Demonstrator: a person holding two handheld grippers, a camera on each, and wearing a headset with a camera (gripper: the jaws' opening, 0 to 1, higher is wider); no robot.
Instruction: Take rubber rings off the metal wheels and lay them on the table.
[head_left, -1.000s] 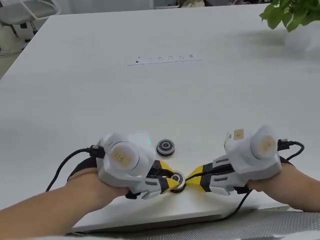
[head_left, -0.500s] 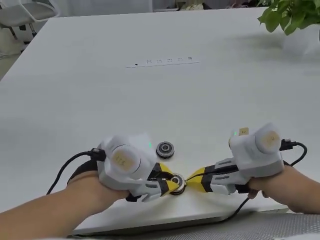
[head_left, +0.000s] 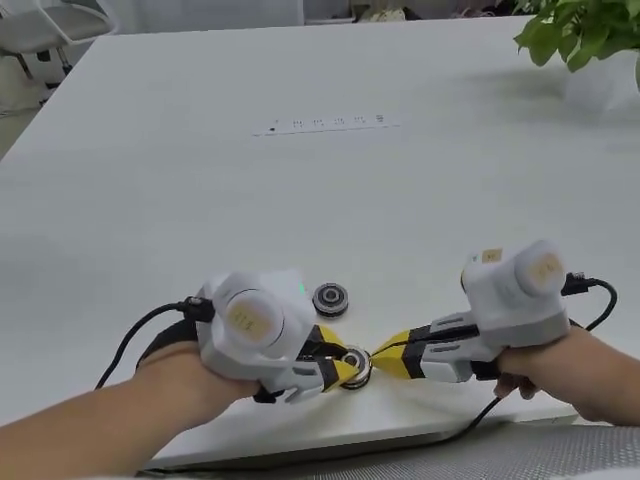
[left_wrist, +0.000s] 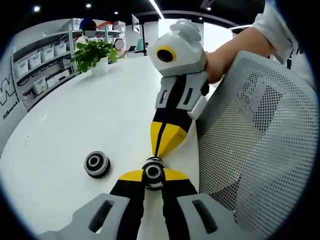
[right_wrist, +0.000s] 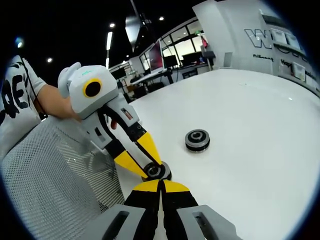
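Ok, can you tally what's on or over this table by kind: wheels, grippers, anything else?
Wheels: 2 (held wheel in the left gripper, loose wheel lying on the table)
Grippers: 2 (left gripper, right gripper)
Plants: 1 (plant at the far corner)
Socket strips: 1 (socket strip)
Total: 6

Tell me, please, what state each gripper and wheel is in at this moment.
left gripper: shut on the held wheel.
right gripper: shut, tips at the held wheel's rim.
held wheel: clamped between the left jaws, black ring on.
loose wheel: flat on the table, untouched, black ring on.
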